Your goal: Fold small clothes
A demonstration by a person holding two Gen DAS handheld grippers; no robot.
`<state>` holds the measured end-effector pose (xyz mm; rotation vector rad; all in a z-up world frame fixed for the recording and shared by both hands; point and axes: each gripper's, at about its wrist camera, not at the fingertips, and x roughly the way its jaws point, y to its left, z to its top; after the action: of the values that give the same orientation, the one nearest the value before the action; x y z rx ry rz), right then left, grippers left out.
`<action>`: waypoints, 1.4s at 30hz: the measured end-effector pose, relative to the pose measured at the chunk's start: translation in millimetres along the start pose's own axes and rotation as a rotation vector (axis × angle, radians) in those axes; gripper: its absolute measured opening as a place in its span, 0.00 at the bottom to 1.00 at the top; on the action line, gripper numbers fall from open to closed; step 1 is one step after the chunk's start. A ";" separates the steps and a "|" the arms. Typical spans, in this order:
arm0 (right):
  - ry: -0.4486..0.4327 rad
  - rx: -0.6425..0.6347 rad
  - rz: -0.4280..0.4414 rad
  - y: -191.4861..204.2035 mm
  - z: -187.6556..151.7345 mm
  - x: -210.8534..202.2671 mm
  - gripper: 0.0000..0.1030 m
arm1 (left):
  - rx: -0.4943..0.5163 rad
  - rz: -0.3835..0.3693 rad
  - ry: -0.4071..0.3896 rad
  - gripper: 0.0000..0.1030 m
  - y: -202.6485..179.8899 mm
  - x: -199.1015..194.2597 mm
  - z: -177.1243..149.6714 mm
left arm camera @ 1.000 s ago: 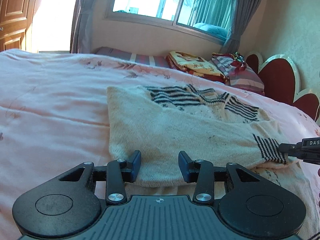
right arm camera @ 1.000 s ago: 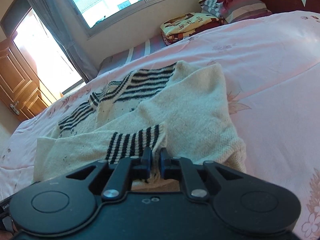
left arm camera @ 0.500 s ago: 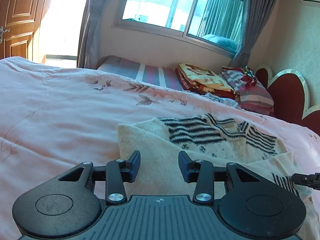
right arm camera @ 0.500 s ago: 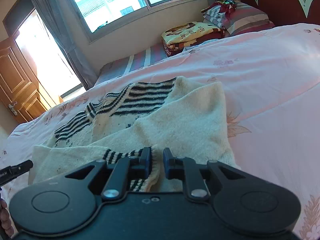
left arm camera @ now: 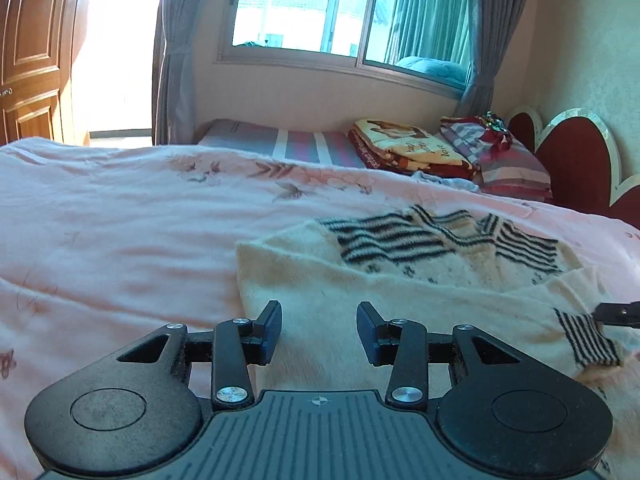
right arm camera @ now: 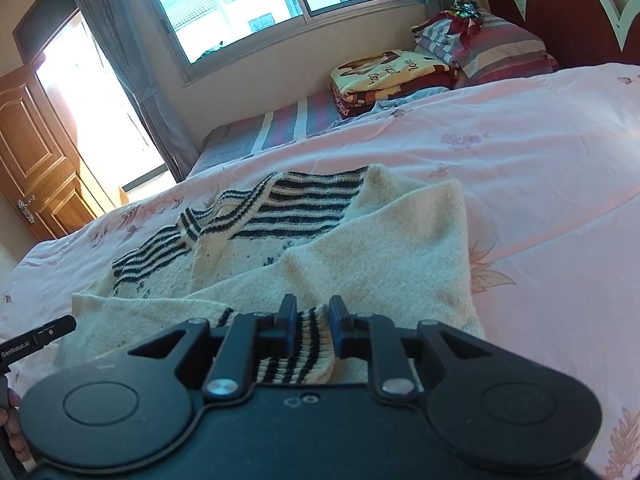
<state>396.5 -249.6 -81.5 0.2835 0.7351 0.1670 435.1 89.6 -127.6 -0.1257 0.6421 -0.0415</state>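
A cream knit sweater with black stripes lies on the pink bedspread, its sleeves folded across the body. My left gripper is open and empty, just above the sweater's near left part. My right gripper is open, its jaws apart on either side of the striped sleeve cuff, which lies between them. The sweater also shows in the right wrist view. The right gripper's tip shows at the right edge of the left wrist view.
Folded blankets and a striped pillow sit at the far edge by the red headboard. A window with curtains is behind, and a wooden door stands at the left.
My right gripper has opened and let go of the striped cuff, drawing back a little. My left gripper has pulled back and tilted up, still open.
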 end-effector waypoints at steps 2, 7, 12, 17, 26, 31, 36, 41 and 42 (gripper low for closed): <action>0.049 -0.016 -0.031 0.6 -5.4 10.1 0.21 | 0.039 0.010 0.045 0.40 -1.0 3.0 -15.5; -0.002 0.008 -0.014 4.5 -4.7 -10.0 0.22 | 0.046 0.038 -0.006 0.40 1.3 -40.7 -20.6; 0.022 0.025 -0.014 4.1 -18.3 -16.7 0.22 | -0.010 -0.028 -0.006 0.40 5.1 -65.1 -28.9; 0.031 0.006 -0.025 7.0 -28.6 -14.2 0.21 | 0.016 -0.034 0.072 0.40 -1.0 -33.1 -35.8; 0.037 0.059 0.032 -2.9 -27.0 -25.1 0.25 | 0.014 -0.011 0.085 0.40 -8.8 -41.2 -37.3; 0.055 0.073 0.093 -4.0 -27.0 -12.2 0.17 | 0.010 0.002 0.077 0.53 -13.6 -33.7 -36.4; 0.043 0.070 0.100 -7.2 -25.0 -20.5 0.06 | 0.050 0.056 0.080 0.54 -25.5 -29.8 -36.2; 0.066 0.053 0.093 -9.3 -30.3 -14.1 0.07 | 0.082 0.104 0.088 0.55 -34.4 -28.4 -35.7; 0.068 0.042 0.098 -8.3 -28.4 -12.7 0.08 | 0.088 0.117 0.097 0.55 -36.8 -28.8 -34.1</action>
<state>368.2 -255.1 -96.1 0.3556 0.7935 0.2553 391.6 51.8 -132.7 -0.0012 0.7426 0.0368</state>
